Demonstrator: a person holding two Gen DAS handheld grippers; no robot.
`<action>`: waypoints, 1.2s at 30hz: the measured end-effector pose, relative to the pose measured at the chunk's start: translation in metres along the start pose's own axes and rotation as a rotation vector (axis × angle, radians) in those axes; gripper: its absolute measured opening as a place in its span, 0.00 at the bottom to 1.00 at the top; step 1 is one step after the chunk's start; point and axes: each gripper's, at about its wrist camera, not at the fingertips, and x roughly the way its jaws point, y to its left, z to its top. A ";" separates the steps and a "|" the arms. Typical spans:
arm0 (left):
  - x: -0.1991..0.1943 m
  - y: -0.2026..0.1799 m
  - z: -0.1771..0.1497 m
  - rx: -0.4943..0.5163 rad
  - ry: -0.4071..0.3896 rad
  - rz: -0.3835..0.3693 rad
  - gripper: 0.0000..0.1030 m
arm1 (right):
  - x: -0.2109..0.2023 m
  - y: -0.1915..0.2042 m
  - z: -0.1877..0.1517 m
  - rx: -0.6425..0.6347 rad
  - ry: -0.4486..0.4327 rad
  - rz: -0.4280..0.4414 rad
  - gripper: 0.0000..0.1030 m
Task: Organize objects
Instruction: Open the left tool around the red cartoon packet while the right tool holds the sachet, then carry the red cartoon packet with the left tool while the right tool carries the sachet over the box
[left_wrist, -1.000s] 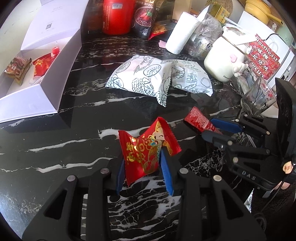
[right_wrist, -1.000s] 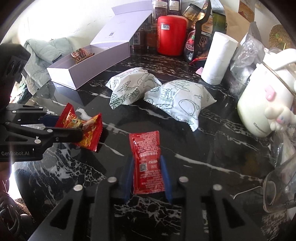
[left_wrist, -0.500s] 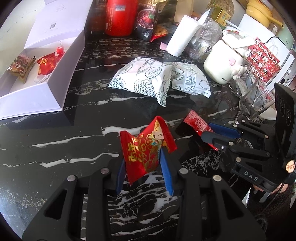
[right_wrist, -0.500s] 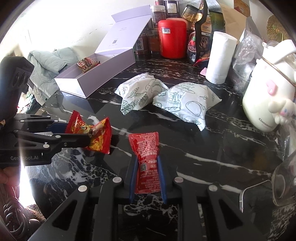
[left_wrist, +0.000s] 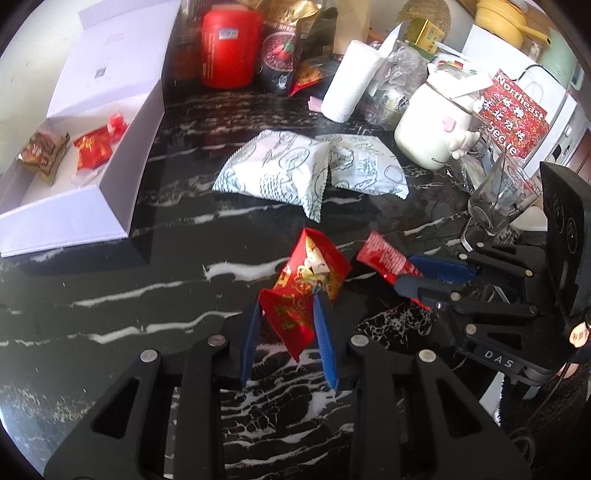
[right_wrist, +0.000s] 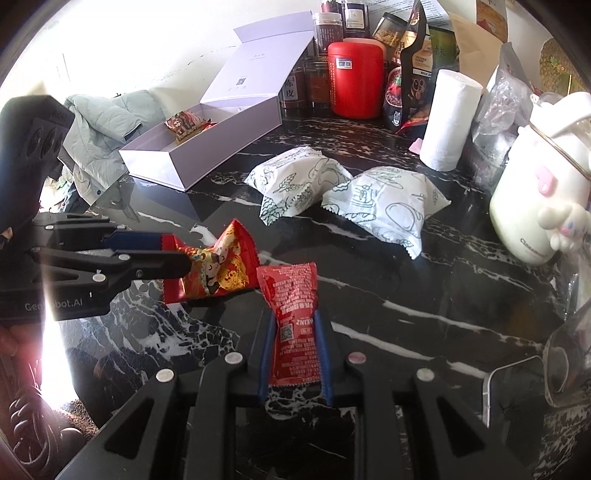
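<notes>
My left gripper (left_wrist: 286, 308) is shut on a red and gold snack packet (left_wrist: 303, 291) and holds it above the black marble counter; both show from the side in the right wrist view, the gripper (right_wrist: 177, 254) and the packet (right_wrist: 218, 269). My right gripper (right_wrist: 293, 321) is shut on a red ketchup sachet (right_wrist: 295, 317), also lifted; it shows in the left wrist view (left_wrist: 384, 258). An open white box (left_wrist: 85, 206) at the left holds a few small snack packets (left_wrist: 92, 151). Two white patterned pouches (left_wrist: 288, 173) lie mid-counter.
Along the back stand a red canister (left_wrist: 229, 51), dark food bags (left_wrist: 284, 55), a paper roll (left_wrist: 351, 85), a white character jar (left_wrist: 432, 125) and a glass (left_wrist: 498, 195). A grey jacket (right_wrist: 107, 129) lies beyond the box.
Both grippers have risen and moved toward the box, each still holding its packet. The snack packet has tilted in the left gripper's fingers.
</notes>
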 end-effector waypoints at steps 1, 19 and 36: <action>0.001 -0.001 0.001 0.012 -0.006 0.015 0.36 | 0.000 0.000 0.000 0.001 0.000 -0.001 0.20; 0.027 -0.013 0.010 0.188 0.008 0.060 0.73 | 0.008 -0.008 -0.005 -0.008 0.028 0.000 0.22; 0.029 -0.034 -0.001 0.275 0.064 0.061 0.47 | 0.007 -0.004 -0.007 -0.008 0.023 0.029 0.22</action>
